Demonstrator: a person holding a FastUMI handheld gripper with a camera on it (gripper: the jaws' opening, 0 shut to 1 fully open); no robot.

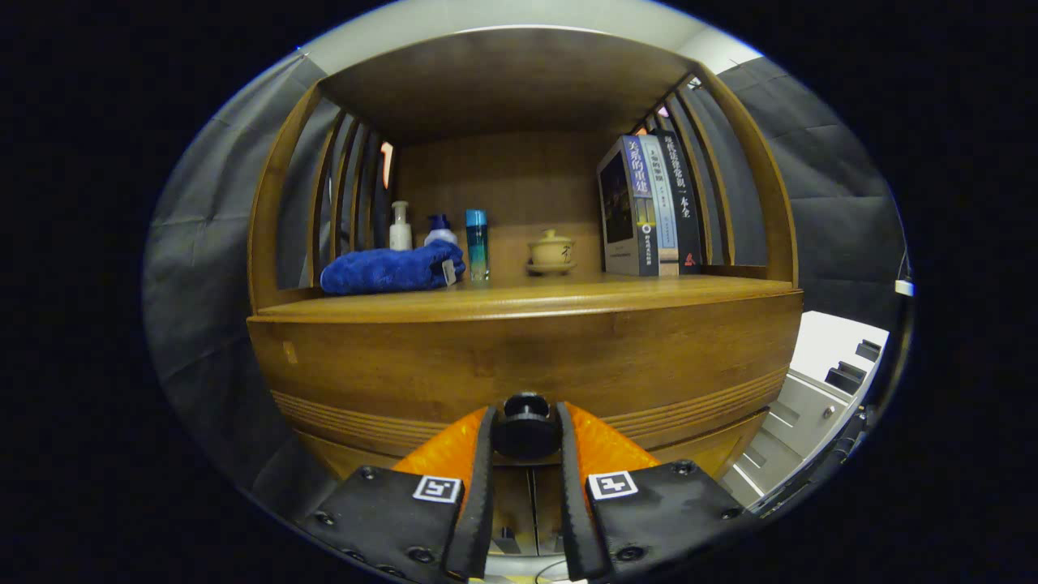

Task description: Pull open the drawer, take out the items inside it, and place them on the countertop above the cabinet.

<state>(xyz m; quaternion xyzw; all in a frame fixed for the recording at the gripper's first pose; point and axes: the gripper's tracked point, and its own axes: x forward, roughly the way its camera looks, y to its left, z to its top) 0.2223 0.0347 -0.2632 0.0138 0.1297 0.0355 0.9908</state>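
The wooden drawer front [527, 365] curves across the cabinet below the countertop [527, 302]. Its round black knob [525, 428] sits between my two orange, black-padded fingers [483, 454]. Both pads press against the knob's sides, so my gripper [525, 415] is shut on it. The drawer's inside is hidden behind its front panel.
On the countertop, a blue towel [389, 270] lies at the left. Behind it stand a white pump bottle [400, 227], a second pump bottle [440, 230] and a blue tube [477, 243]. A lidded cup [551, 251] and upright books [649, 207] stand to the right. Slatted sides enclose the shelf.
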